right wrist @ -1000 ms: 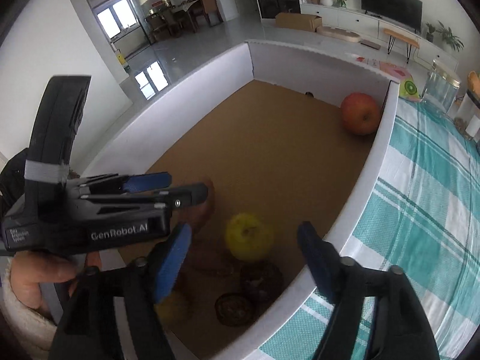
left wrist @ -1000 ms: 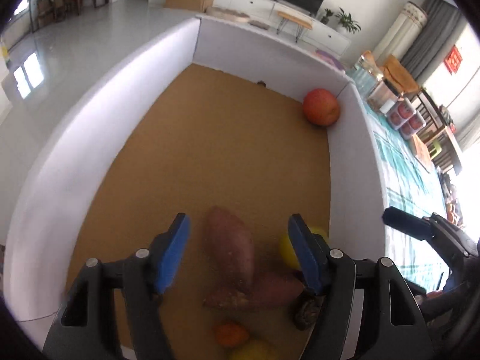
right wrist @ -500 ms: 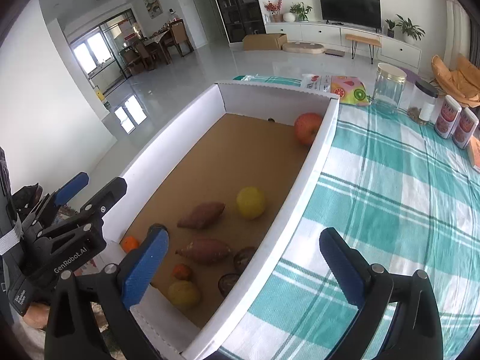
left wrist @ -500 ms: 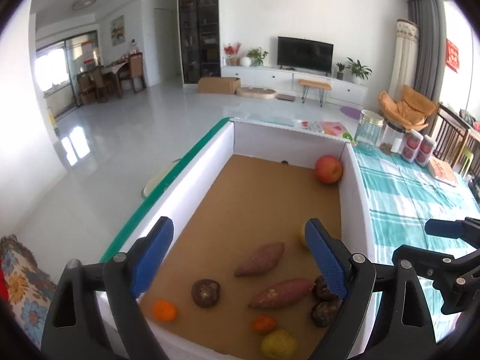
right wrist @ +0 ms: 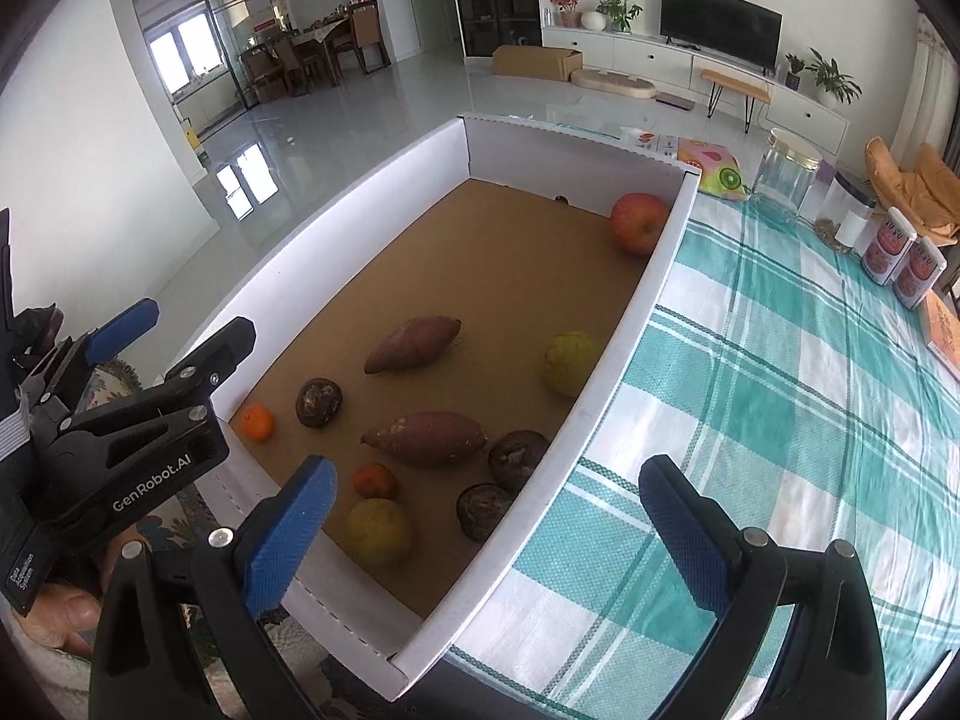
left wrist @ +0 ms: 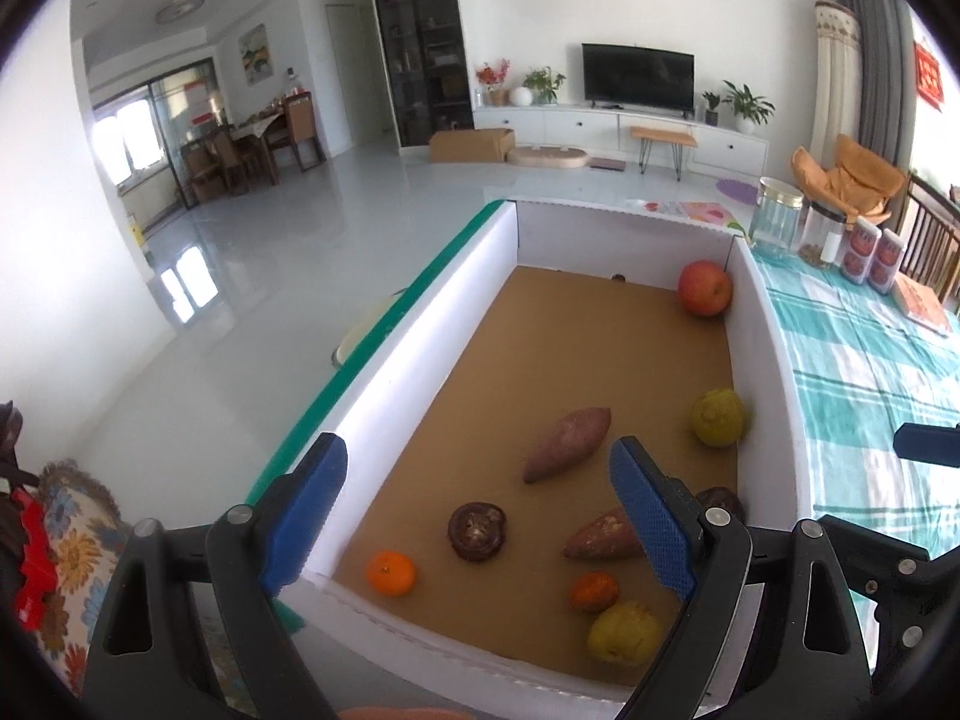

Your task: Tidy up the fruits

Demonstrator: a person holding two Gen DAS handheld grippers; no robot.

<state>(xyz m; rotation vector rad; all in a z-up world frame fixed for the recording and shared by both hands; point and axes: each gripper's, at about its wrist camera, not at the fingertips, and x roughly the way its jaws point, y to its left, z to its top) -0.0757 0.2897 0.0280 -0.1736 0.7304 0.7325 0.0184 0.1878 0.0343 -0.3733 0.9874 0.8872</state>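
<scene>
Checked teal tablecloth (right wrist: 750, 420) in bright living room; only right view showing left gripper (right wrist: 138, 354) from outside; both tongs wide open, holding nothing.

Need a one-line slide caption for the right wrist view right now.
Open right gripper poised over the near corner of a white-walled box holding sweet potatoes, citrus and an apple.

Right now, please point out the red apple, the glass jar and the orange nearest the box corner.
red apple (right wrist: 639, 222): right wrist view, centre of its skin.
glass jar (right wrist: 786, 180): right wrist view, clear wall.
orange (left wrist: 390, 571): left wrist view, middle of peel.
</scene>
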